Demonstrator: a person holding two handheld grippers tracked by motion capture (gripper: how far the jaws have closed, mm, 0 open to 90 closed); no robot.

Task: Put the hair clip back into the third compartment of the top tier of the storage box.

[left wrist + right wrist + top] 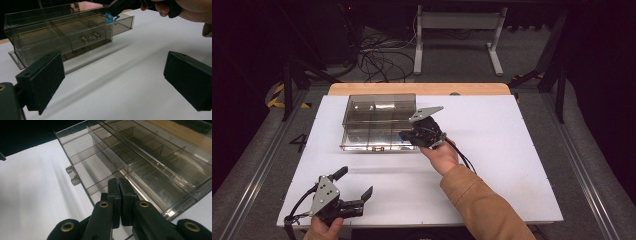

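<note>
At the lower left of the high view, the left tool [357, 184] rests low over the white worktop [512, 150], held by a hand [324, 229] at the bottom edge, its two black jaws spread wide apart with nothing between them; in the left gripper view the same jaws stand far apart at the left and right edges, bare worktop between them. Up and to the right, near the middle of the high view, sits a clear smoke-tinted plastic organizer box [377, 120] with divided compartments, lying toward the far side of the worktop. In the left gripper view the box [62, 32] fills the upper left, with a drawer [120, 21] pulled out toward the right and a small blue object [111, 18] at the drawer's edge, just under the other tool's tip. At the box's right front corner in the high view is the right tool [406, 135], held by a hand [442, 157] with a tan sleeve [482, 205] running to the lower right. In the right gripper view its jaws are pressed together over the open drawer [100, 170]; whether they pinch anything cannot be told.
</note>
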